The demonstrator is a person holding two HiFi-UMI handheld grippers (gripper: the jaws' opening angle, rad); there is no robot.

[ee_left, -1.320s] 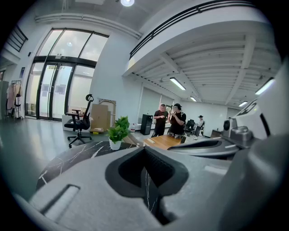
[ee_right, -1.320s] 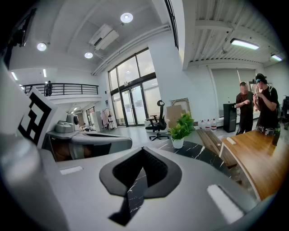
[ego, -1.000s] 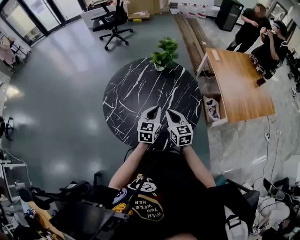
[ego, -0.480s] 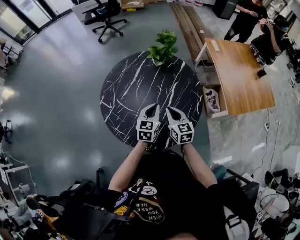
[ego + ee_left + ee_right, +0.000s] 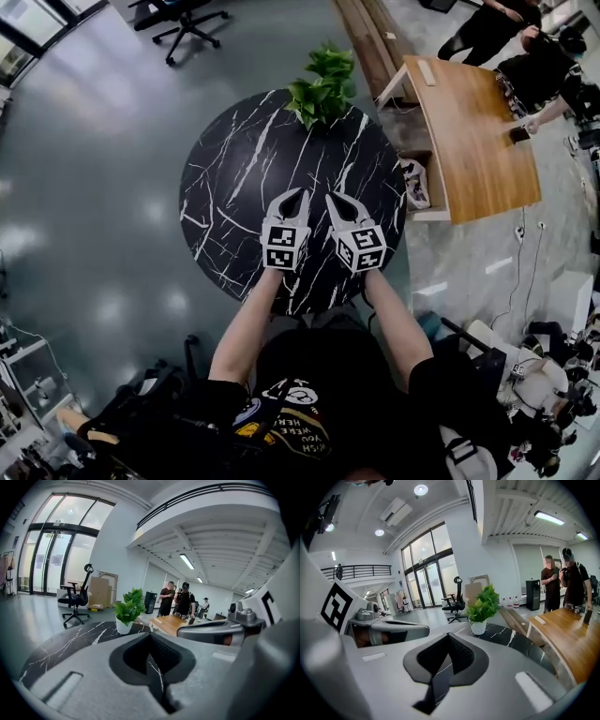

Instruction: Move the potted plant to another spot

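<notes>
Potted plant [image 5: 322,89]: leafy green, round white pot, at far rim of round black white-veined table [image 5: 225,178]. Left gripper [image 5: 301,193] and right gripper [image 5: 331,198]: jaws closed, empty.

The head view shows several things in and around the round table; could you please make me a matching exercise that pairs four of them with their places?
Things:
1. potted plant
2. wooden desk
3. office chair
4. left gripper

Places:
a. over the near half of the round table
b. on the floor beyond the table, at the upper left of the picture
c. at the table's far edge
d. to the right of the table

Pairs: 1-c, 2-d, 3-b, 4-a
</notes>
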